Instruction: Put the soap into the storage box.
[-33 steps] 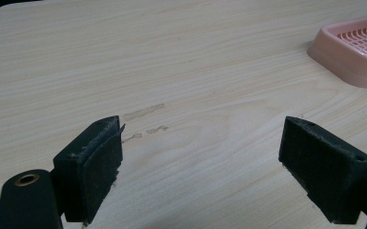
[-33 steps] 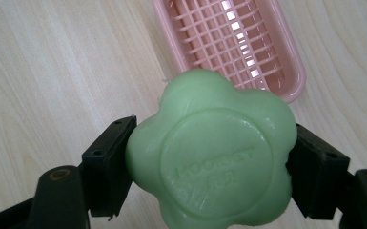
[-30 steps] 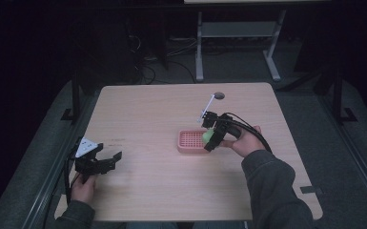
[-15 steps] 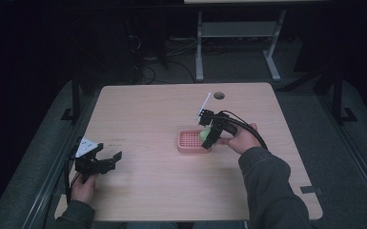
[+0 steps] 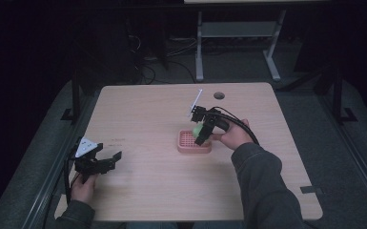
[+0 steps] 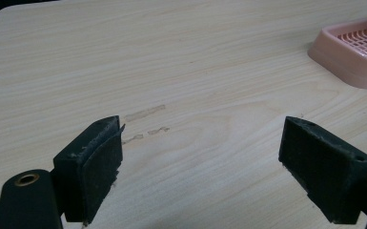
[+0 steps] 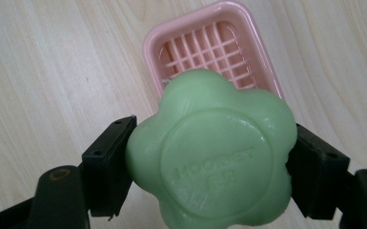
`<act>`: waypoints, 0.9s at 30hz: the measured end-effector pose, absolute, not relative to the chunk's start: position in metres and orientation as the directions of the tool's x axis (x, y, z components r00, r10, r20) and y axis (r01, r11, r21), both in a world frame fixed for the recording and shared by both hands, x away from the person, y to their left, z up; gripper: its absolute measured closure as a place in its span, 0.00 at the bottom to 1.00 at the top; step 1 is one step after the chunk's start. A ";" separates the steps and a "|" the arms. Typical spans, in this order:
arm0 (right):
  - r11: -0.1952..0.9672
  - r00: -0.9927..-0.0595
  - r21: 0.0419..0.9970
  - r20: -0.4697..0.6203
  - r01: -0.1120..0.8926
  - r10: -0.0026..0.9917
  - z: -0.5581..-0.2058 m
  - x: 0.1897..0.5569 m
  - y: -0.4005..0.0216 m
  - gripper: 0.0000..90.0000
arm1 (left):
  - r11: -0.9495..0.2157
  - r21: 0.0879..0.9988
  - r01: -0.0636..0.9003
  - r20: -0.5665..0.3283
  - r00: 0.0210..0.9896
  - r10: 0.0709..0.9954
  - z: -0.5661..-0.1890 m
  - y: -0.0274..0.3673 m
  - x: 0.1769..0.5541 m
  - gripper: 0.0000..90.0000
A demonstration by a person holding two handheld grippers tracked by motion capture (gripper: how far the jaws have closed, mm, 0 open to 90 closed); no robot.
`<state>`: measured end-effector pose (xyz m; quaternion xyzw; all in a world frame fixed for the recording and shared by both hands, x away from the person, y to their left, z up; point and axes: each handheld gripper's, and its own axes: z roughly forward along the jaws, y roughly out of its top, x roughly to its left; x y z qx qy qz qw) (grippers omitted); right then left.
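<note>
- Soap (image 7: 209, 152) first, since it's what everything here is about: a green flower-shaped bar with raised lettering, up off the table (image 5: 138, 114), hanging over the near end of the pink dish. My guess is it's either going into the dish or has just been lifted out of it; can't say which.
- The table itself is mostly bare pale wood, with a round hole near the far edge and a thin white stick lying just beyond the dish.
- Pink soap dish (image 7: 209, 47) sits flat around the middle of the table, with a slatted grid inside and nothing in it. That grid is where a wet bar drains, so it makes sense as the spot for the soap.
- Right gripper (image 5: 201, 129) is pinching the soap by its edges, one pad on each side, with the flat stamped face turned toward its camera. Holding it by the rim keeps the pads out of the way of the dish walls.
- Left gripper (image 6: 214, 167) is parked near the person's left edge of the table, well apart from the dish, jaws spread wide with nothing between them. Looks like it's just waiting.
</note>
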<state>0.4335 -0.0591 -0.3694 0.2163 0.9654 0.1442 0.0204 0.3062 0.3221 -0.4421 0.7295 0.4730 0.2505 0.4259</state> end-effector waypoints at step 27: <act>0.863 -0.892 0.233 0.061 0.449 0.448 -0.404 0.456 -0.037 0.29 | -0.193 0.857 0.477 -0.039 0.433 0.901 -0.443 0.320 0.307 0.16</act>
